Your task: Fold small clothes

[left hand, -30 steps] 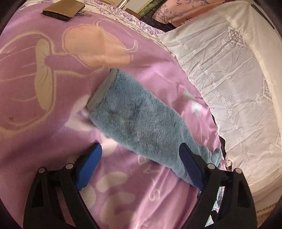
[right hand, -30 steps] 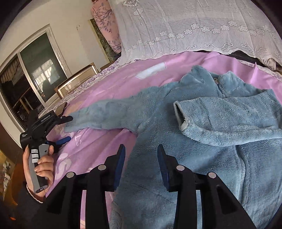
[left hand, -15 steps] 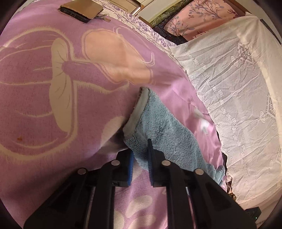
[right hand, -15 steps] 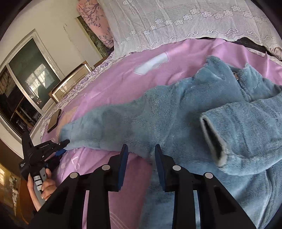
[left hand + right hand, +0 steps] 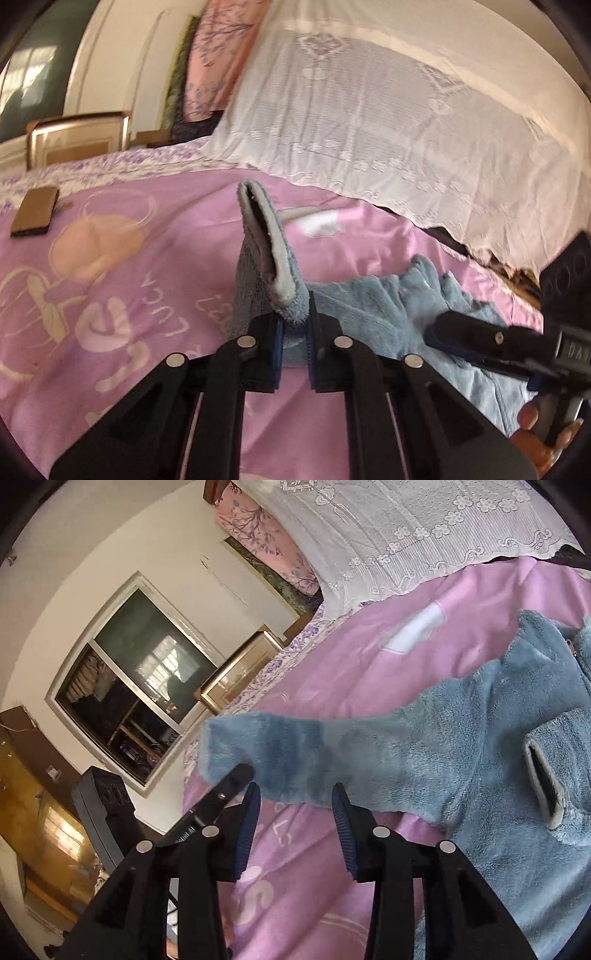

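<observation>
The left gripper (image 5: 294, 325) is clamped on the cuff of a blue fleece sleeve (image 5: 271, 251), held up at frame centre. The right gripper (image 5: 295, 812) is opening, with nothing pinched; the sleeve is seen just above its tips. The jacket (image 5: 509, 760) is spread on the pink bedspread (image 5: 122, 280) at right. A phone (image 5: 35, 216) lies upper left, and a lace cover (image 5: 388, 122) is draped behind.
</observation>
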A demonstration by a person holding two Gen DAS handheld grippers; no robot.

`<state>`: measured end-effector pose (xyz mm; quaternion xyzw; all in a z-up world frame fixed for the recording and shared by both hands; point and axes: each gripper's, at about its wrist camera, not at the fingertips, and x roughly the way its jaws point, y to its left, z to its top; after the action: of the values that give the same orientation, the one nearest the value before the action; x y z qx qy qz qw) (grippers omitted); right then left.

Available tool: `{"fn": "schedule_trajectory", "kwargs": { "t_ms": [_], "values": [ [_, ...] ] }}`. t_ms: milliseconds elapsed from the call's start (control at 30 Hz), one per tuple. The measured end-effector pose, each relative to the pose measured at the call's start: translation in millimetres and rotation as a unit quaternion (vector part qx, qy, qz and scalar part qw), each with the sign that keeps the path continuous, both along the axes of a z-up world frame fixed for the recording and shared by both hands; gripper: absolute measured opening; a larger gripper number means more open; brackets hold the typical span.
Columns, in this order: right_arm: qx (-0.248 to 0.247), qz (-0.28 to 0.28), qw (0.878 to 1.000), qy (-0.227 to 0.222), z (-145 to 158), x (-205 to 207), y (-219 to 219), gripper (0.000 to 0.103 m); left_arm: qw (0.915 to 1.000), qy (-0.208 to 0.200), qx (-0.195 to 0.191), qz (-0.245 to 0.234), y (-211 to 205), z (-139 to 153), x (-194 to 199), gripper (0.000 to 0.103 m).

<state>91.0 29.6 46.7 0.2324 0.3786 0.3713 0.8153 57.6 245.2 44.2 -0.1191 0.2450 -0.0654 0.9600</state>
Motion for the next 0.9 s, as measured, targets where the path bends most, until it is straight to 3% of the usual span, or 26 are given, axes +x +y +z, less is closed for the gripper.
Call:
{"fn": "schedule_trajectory", "kwargs": {
  "t_ms": [200, 367, 433, 467, 900],
  "values": [
    [0.043, -0.012, 0.998, 0.04, -3.5, 13.2, -28.2, 0.06, 0.9958, -0.005, 0.07, -0.058, -68.4, 3.1, -3.2, 0.009],
    [0.066, -0.024, 0.994, 0.082, -14.9, 22.4, -50.0, 0.06, 0.9893, -0.004, 0.115, -0.09, -118.8, 5.2, -2.8, 0.009],
    [0.078, -0.027, 0.993, 0.089, -15.9, 23.8, -63.9, 0.052, 0.9874, -0.001, 0.125, -0.097, -135.2, 6.2, -0.1, 0.009],
    [0.086, -0.03, 0.992, 0.092, -15.6, 24.5, -72.7, 0.043, 0.9866, 0.001, 0.128, -0.101, -142.6, 6.4, 1.7, 0.009],
    [0.095, -0.101, 0.988, 0.063, -0.9, 26.6, -205.3, 0.044, 0.9692, -0.024, 0.172, -0.175, -280.4, 38.4, 35.9, 0.009]
  ]
}}
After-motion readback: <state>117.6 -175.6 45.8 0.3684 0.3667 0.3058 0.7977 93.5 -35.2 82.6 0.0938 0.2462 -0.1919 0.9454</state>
